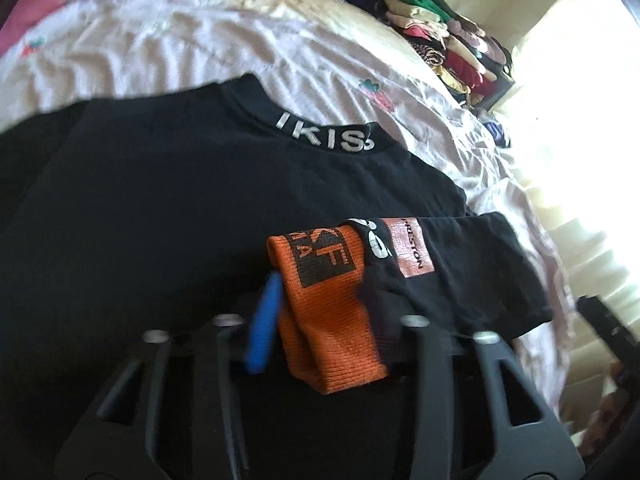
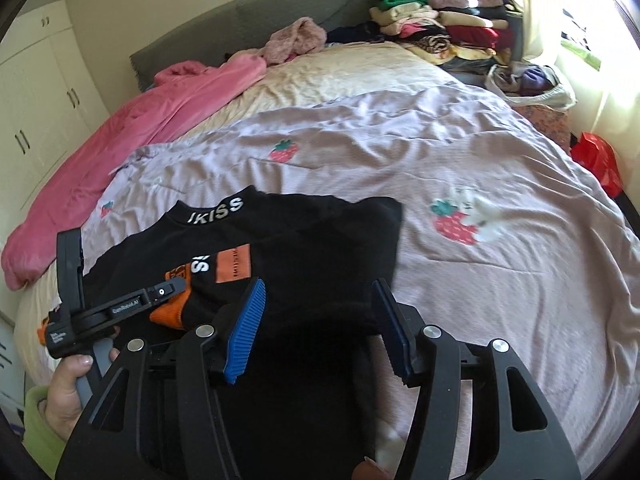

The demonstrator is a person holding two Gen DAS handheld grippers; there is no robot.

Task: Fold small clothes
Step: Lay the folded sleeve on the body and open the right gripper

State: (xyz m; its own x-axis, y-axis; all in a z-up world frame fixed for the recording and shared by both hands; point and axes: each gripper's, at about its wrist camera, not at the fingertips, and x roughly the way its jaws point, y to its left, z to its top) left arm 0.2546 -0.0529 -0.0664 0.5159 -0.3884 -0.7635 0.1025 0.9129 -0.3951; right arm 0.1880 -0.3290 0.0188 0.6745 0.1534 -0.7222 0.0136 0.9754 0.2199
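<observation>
Bed with strawberry-print cover, black shirt, pink blanket atop.

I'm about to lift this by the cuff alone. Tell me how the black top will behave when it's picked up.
The black top will probably go limp and drape: it lies flat and creased on the bedsheet. The ribbed orange cuff, bunched between the left gripper fingers, looks thicker and likely grips well. Lifted from there, the body would likely trail and unfold.

Home bedroom: bed, wardrobe, stacked clothes.
</observation>
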